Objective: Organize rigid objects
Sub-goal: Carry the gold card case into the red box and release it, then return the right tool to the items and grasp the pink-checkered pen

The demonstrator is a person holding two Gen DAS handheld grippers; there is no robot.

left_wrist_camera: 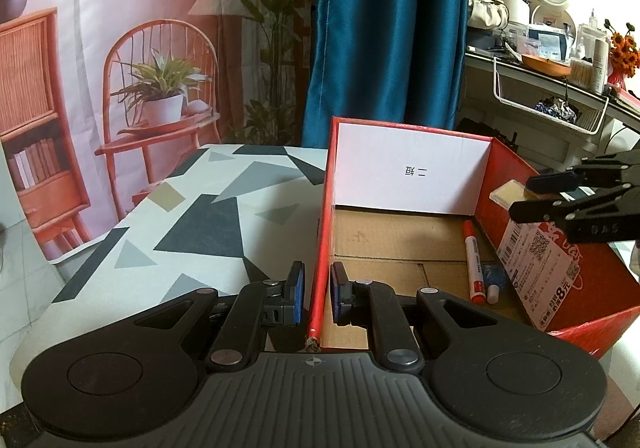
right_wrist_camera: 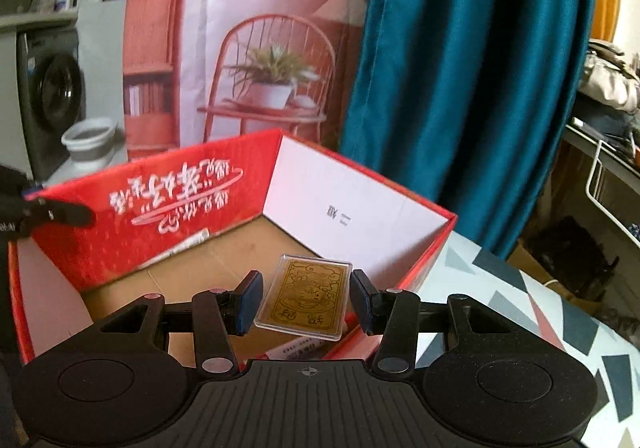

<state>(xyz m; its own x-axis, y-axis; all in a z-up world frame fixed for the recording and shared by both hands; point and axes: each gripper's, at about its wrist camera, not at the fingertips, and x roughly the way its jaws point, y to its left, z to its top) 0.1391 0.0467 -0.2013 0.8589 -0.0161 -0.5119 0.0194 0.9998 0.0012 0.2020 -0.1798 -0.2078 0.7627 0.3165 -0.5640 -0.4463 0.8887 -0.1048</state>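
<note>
A red cardboard box stands open on the patterned table. My left gripper is shut on the box's left wall, one pad on each side. A red marker and a small blue-white tube lie on the box floor. My right gripper is over the box, jaws wide apart on either side of a clear case with a gold card; whether the pads touch it I cannot tell. From the left wrist view the right gripper and the card show above the right wall.
The table carries a grey, black and white triangle cloth. A blue curtain and a printed backdrop hang behind. A cluttered shelf stands at the right. A washing machine is at the far left.
</note>
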